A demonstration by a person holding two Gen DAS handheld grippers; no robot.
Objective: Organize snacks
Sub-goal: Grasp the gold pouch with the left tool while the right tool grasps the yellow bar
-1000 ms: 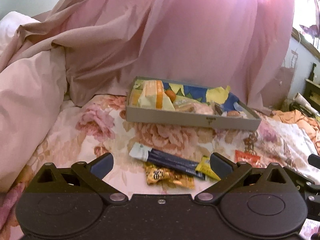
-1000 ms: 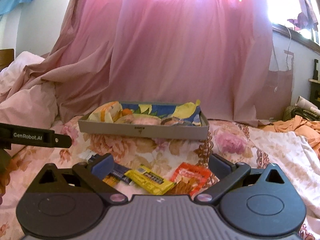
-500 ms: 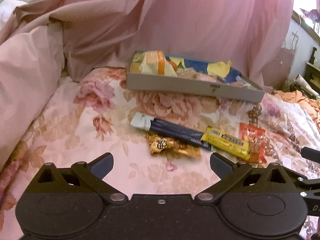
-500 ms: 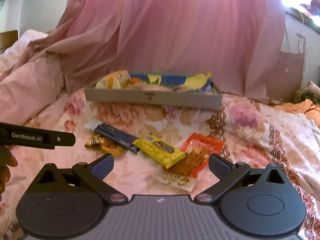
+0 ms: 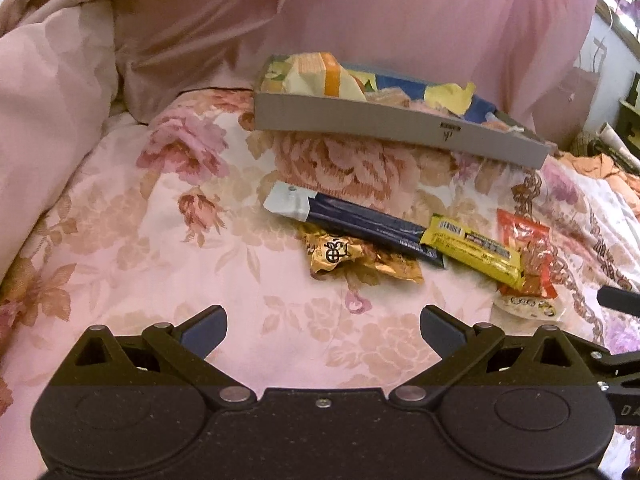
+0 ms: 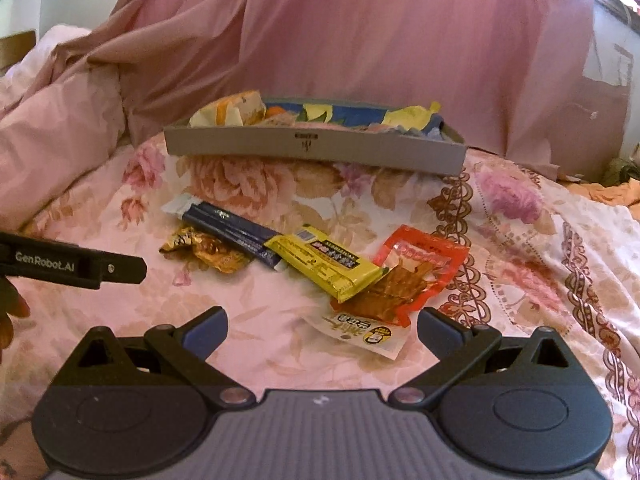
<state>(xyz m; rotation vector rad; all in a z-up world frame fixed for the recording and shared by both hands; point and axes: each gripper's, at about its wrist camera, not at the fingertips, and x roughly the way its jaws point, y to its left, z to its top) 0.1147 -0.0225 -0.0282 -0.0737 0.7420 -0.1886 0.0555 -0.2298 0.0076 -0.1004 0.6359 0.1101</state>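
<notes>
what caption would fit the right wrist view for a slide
Open right gripper hovers over loose snack packets on a floral bedspread, with the grey snack tray behind.

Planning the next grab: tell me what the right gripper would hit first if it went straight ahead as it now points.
Probably the small white-and-yellow packet, lying just ahead between the open fingers of the right gripper, with the red snack packet right behind it. Depth is unclear, so it could pass above them toward the grey box.
</notes>
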